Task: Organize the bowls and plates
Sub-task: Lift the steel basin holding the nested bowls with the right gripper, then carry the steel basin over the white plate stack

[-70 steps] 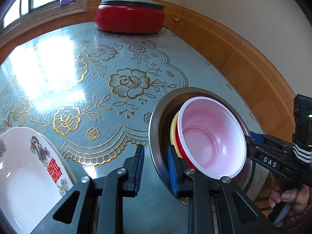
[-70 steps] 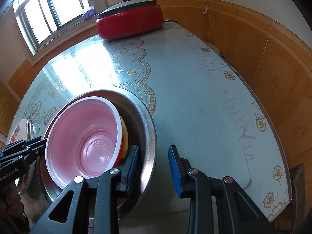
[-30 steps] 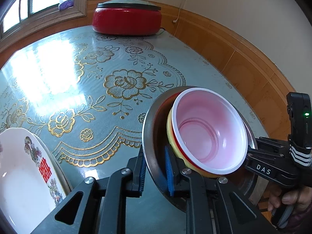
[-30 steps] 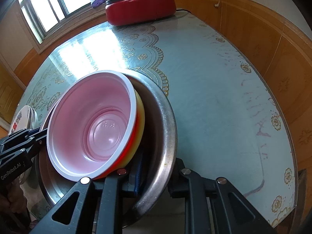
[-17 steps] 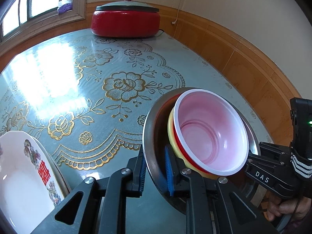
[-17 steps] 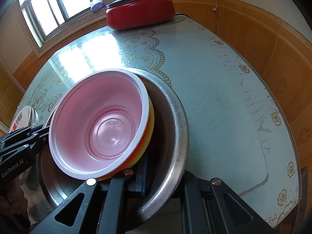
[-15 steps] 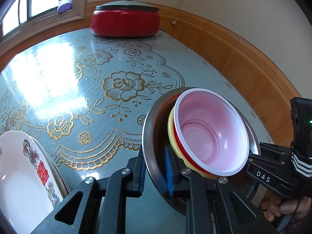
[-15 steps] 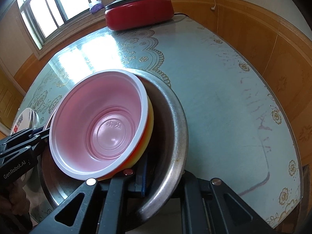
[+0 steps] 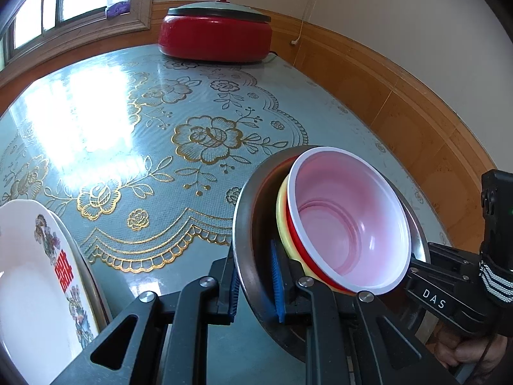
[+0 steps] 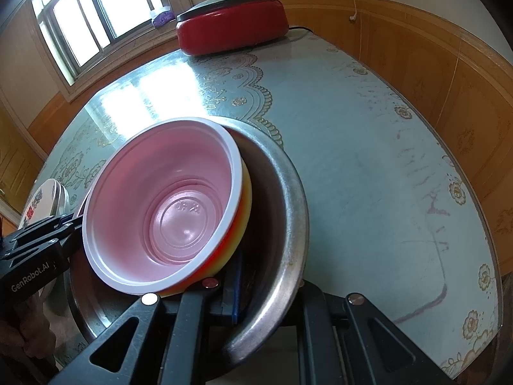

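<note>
A steel basin (image 9: 247,224) (image 10: 288,211) holds a tilted stack of plastic bowls: a pink one with a white rim (image 9: 346,224) (image 10: 166,205) on top, red and yellow ones under it. My left gripper (image 9: 255,284) is shut on the basin's near rim, one pad inside and one outside. My right gripper (image 10: 266,292) is shut on the opposite rim; it also shows in the left wrist view (image 9: 449,292). The basin is held a little above the table. A white plate with a red emblem (image 9: 35,285) (image 10: 41,199) lies to the left.
A red electric pot with a grey lid (image 9: 214,32) (image 10: 231,25) stands at the table's far end. The teal floral tablecloth (image 9: 154,134) covers the table. Wood-panelled wall (image 9: 400,102) runs along the right edge, a window at the far left.
Both grippers closed on the basin's rim from opposite sides. The basin with its bowls has risen a little off the table and both views have lifted.
</note>
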